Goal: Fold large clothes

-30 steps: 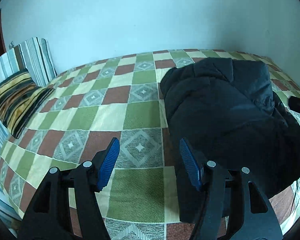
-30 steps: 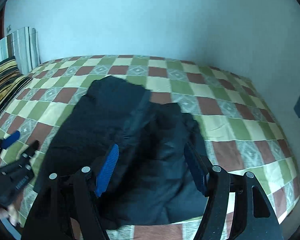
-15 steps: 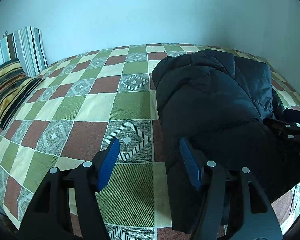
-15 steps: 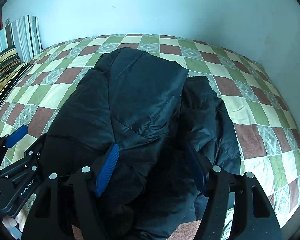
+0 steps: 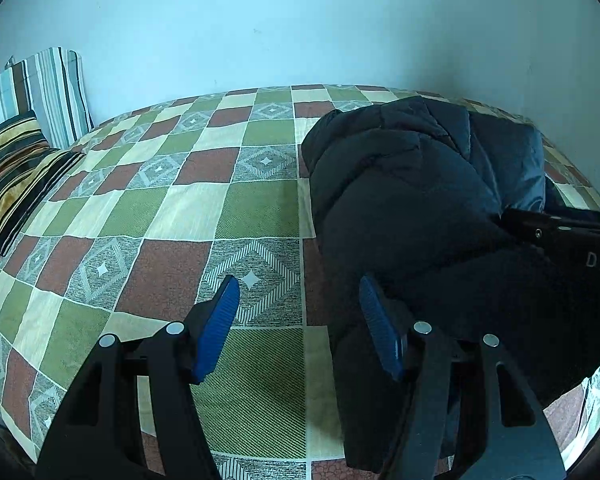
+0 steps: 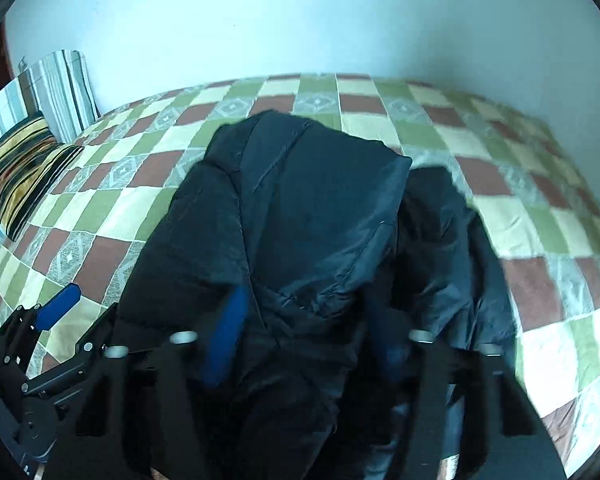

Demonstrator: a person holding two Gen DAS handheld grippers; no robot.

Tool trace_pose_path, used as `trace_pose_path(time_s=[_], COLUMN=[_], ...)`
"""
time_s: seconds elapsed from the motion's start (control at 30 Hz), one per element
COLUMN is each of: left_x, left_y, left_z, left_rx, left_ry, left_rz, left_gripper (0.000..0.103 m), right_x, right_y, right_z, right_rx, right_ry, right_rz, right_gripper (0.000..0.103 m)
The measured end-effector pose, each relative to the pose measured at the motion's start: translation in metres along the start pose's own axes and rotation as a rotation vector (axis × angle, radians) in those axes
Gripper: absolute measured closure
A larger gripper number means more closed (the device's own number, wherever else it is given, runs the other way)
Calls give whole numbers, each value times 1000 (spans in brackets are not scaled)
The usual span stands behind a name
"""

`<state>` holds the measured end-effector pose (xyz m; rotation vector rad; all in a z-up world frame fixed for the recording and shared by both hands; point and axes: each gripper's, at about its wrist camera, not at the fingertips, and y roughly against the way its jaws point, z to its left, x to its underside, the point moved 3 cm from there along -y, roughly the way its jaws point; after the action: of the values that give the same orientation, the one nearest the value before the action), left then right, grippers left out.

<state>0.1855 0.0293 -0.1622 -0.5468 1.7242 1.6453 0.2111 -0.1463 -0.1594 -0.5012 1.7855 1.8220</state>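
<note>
A black puffy jacket [image 6: 300, 216] lies bunched on the checked bedspread [image 6: 540, 232], toward its near edge. My right gripper [image 6: 308, 336] is down on the jacket's near part. Its jaws are closing, with a thick fold of the fabric between the blue pads [image 6: 224, 332] and bulging against them. My left gripper [image 5: 296, 320] stands open over the bedspread [image 5: 172, 216] just left of the jacket [image 5: 412, 208]. Only bedspread shows between its pads, and its right finger [image 5: 376, 328] is at the jacket's left edge. In the right wrist view the left gripper [image 6: 76, 320] shows at lower left.
Two striped pillows [image 5: 16, 176] lean at the left end of the bed against a pale wall [image 5: 300, 20]. Bare bedspread stretches left of and behind the jacket. The bed's near edge runs just under both grippers.
My right gripper has come down onto the jacket and its jaws have narrowed around a fold. The left gripper has hardly moved and stays open.
</note>
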Motion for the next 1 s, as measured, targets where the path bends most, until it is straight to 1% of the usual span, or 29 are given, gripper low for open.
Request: trace_pose_path(time_s=[0.03,0.1,0.17,0.2,0.43,0.63,0.73,0.9,1.0], left_x=[0,0,-1,-1,-2,-4,-6,-15,-23], left_y=[0,0,0,0,0,1,2,8,7], left_z=[0,-2,-2,-1,-6,-7,-9,-17,-32], left_rx=[1,0,-1,2,-4,-6,-6,-3,14], left_ry=[-2,-9,-9,-6,-15,-26,-30,-42,-74], left_rz=[-1,-2,-2,-1,-1,1,2,-12,-21], left_gripper=[41,41,41,41,41,41,41,41,41], right_x=[1,3,3,3,6,8,8,6,7], right_y=[-2,-2,-1,-1,1,9,14,22,23], right_z=[2,5,8,8,3,0,-2,-19,-36], right_rx=[-7,-13,19,26,49,110,159,204,231], right_ry=[5,20,46,51,61,79,100,94,82], right_rz=[6,12,-1,-4,-11,-66,-93,-115,-114], right_gripper=[65,80,90,93,97,100,101,101,101])
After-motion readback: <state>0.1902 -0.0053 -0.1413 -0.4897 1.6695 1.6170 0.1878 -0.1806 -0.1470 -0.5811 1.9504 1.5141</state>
